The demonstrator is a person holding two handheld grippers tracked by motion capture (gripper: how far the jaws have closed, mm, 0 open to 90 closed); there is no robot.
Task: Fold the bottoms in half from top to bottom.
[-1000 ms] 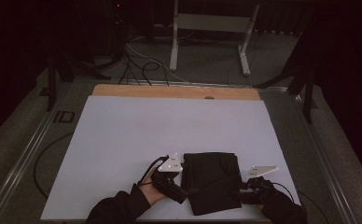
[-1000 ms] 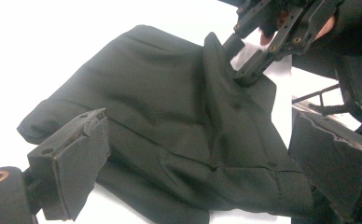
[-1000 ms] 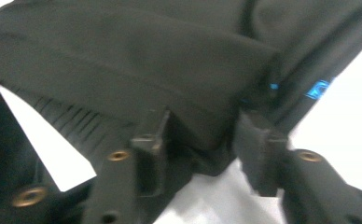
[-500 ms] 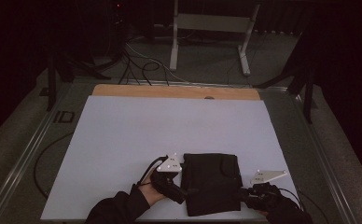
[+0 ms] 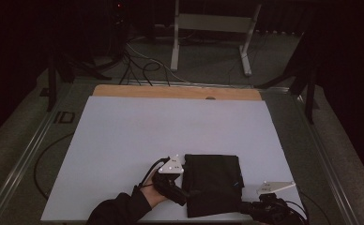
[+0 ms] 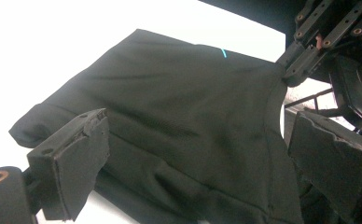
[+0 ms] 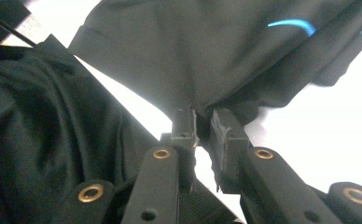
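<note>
While my left hand-held gripper (image 6: 193, 158) rests with jaws apart over the folded black garment (image 5: 214, 183) at the white bench's (image 5: 138, 136) near edge, my right hand-held gripper (image 7: 203, 128), its jaws just closing, pinches the cloth's near right corner.

The garment (image 5: 213, 183) at six o'clock on the table is black cloth, a fine smooth knit with a matt, faintly sheened face and a small glossy blue mark (image 7: 291, 23). The table top (image 5: 170, 131) looks like a smooth, matt white board; the strip (image 5: 175, 92) along its twelve o'clock edge is bare light wood. The left gripper (image 6: 193, 154) has rough, chipped matt black pads (image 6: 76, 149). The right gripper (image 7: 202, 126) shows matt black plastic arms with brass-coloured metal rivets (image 7: 91, 192), and a dull grey plate (image 5: 275, 186) on top.
</note>
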